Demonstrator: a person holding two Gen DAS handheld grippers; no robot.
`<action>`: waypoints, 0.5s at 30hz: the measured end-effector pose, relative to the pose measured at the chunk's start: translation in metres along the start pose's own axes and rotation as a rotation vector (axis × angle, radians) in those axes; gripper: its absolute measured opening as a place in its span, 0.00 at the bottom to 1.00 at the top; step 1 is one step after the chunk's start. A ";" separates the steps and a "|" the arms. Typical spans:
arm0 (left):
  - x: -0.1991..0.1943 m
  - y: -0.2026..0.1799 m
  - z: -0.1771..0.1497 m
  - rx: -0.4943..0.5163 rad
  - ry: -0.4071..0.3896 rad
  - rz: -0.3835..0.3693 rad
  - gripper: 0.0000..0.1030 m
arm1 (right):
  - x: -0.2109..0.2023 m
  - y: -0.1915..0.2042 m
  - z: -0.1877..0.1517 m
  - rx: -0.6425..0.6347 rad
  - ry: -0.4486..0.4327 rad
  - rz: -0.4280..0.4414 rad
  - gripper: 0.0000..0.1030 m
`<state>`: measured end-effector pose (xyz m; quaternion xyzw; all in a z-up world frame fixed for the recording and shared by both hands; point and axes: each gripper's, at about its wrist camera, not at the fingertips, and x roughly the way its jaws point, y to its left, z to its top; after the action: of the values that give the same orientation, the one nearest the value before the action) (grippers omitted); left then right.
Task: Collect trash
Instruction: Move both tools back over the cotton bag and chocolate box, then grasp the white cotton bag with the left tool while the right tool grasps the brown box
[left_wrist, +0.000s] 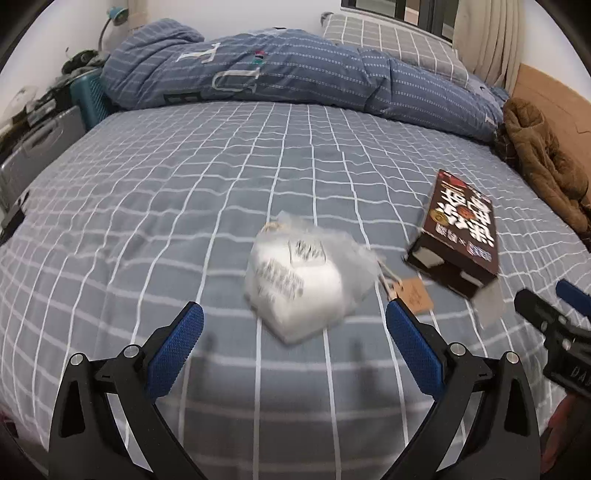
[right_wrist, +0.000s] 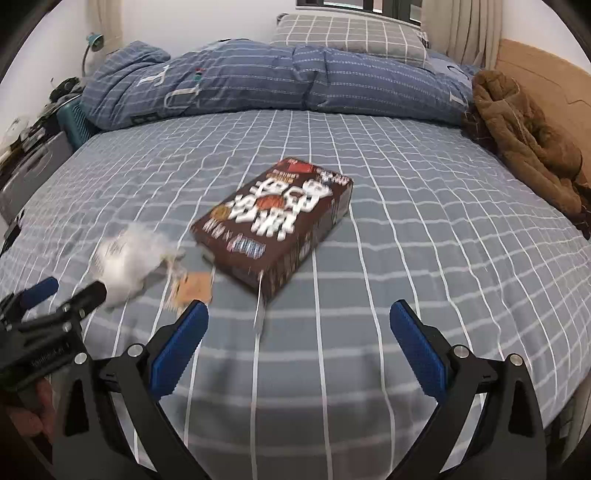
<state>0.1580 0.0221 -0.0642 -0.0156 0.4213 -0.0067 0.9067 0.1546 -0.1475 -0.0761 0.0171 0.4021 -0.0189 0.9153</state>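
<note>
Trash lying on checked bedsheet (left_wrist: 184, 184): crumpled plastic bag (left_wrist: 299, 284), brown tag (left_wrist: 415, 295), dark box (right_wrist: 277, 225) showing its whole lid only rightward; left gripper (left_wrist: 294, 332) and right gripper (right_wrist: 299, 328) hovering wide, empty.

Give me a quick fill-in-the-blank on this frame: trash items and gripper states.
1. The left hand-held gripper is lined up with the white crumpled ____ bag.
2. The dark brown box lies on the checked ____.
3. Both the left and the right hand-held gripper have their jaws ____.
4. The small brown paper tag lies between the bag and the ____.

Missing words: plastic; bed; open; box
</note>
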 end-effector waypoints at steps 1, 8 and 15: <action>0.007 -0.001 0.004 0.001 0.006 0.004 0.94 | 0.005 0.001 0.005 0.002 0.000 0.000 0.92; 0.034 -0.002 0.022 -0.015 0.033 -0.002 0.94 | 0.041 0.006 0.047 0.048 0.021 0.025 0.92; 0.054 -0.005 0.026 -0.015 0.058 0.000 0.90 | 0.076 0.018 0.074 0.088 0.081 0.037 0.92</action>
<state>0.2132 0.0165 -0.0884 -0.0221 0.4473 -0.0038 0.8941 0.2617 -0.1349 -0.0819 0.0654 0.4371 -0.0189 0.8969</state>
